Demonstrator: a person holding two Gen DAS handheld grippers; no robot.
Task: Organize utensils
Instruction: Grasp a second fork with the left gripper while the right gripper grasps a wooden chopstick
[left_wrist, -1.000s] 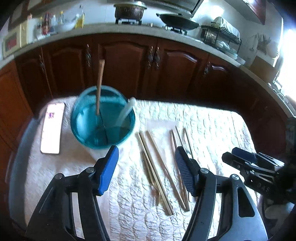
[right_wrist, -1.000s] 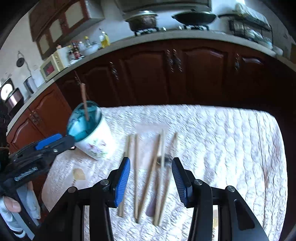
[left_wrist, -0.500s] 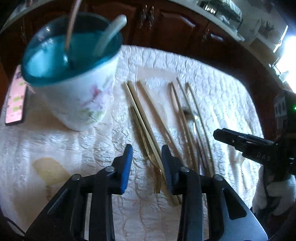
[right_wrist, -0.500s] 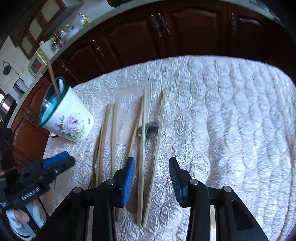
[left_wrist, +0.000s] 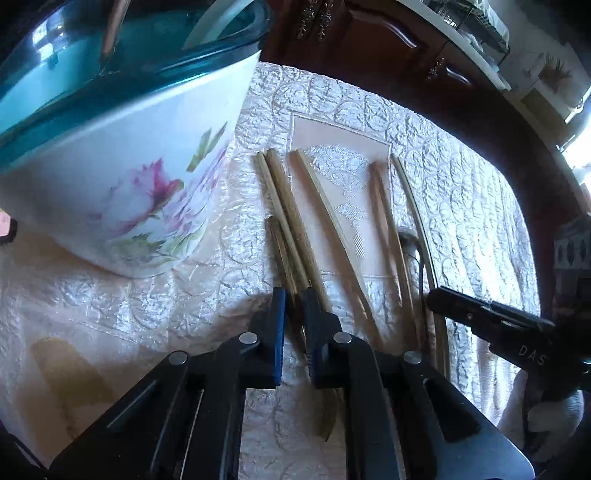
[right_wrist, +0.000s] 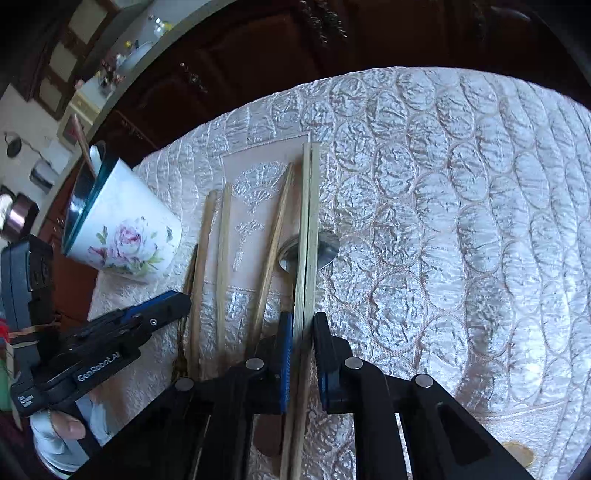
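A floral cup (left_wrist: 129, 177) with a teal rim stands at the left on the white quilted cloth (left_wrist: 461, 192), a brown stick and a white handle inside it. Several wooden chopsticks (left_wrist: 288, 199) lie in a row to its right. My left gripper (left_wrist: 293, 310) is down on the cloth, jaws closing tight onto the thin handle of a golden fork (left_wrist: 277, 236), whose tines show under the fingers. My right gripper (right_wrist: 302, 332) has its jaws closing on a pale chopstick pair (right_wrist: 308, 206), which fills the gap. That pair lies over a metal spoon (right_wrist: 327, 245).
Dark wooden cabinets (left_wrist: 369, 55) run behind the table's far edge. A phone corner (left_wrist: 7, 229) peeks out left of the cup (right_wrist: 125, 229). A yellowish stain (left_wrist: 66, 369) marks the near cloth. A person's hand (right_wrist: 62, 432) holds the left gripper (right_wrist: 177, 301).
Both grippers sank toward the cloth and tilted further down. Their jaws went from wide apart to nearly together, the left around the fork handle, the right around the chopstick pair.
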